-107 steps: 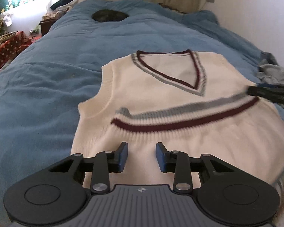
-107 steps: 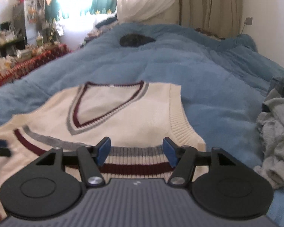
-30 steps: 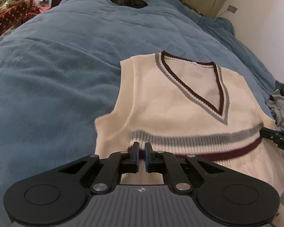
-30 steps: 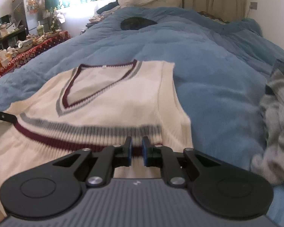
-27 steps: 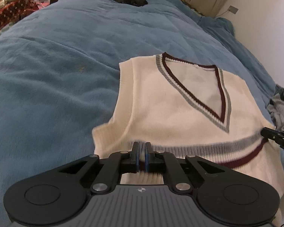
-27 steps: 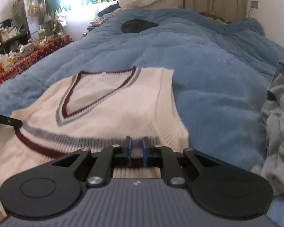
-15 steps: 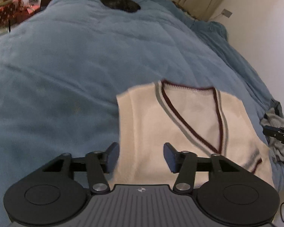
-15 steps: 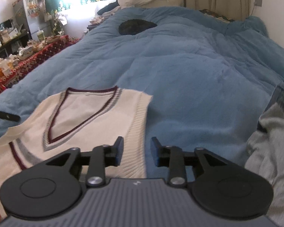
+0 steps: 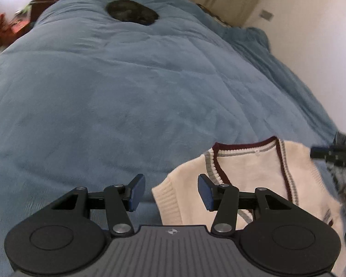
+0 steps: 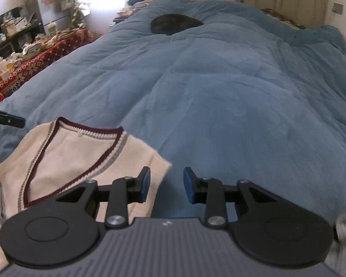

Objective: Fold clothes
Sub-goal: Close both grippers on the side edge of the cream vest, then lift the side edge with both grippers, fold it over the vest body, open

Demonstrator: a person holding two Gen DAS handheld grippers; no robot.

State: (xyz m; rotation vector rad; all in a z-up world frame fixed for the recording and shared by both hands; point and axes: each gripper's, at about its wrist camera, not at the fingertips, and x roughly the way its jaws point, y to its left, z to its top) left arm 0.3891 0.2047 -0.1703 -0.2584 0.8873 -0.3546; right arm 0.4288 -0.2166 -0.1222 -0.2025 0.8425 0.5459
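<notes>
Lying flat on the bed point(image 10: 219, 87), the cream vest point(image 9: 253, 173) sits between your grippers. L gripper point(image 9: 170, 191) & R gripper point(image 10: 166, 182): fingers just opened, both apart w/ nothing held.

Wide blue plush bed cover point(image 10: 219, 87) lies bare ahead of both tongs, open room across most of it. Cream knit V-neck vest with maroon and grey trim point(image 9: 253, 175) takes the near patch between the 2 tongs. Dark round lump point(image 10: 175, 24) sits far up the bed, well apart from the vest. Grey crumpled garment point(image 10: 344, 233) crowds the near right edge. Cluttered red patterned desk point(image 10: 34, 55) blocks the left side beyond the bed. Pale wall point(image 9: 311, 34) bounds the right.
</notes>
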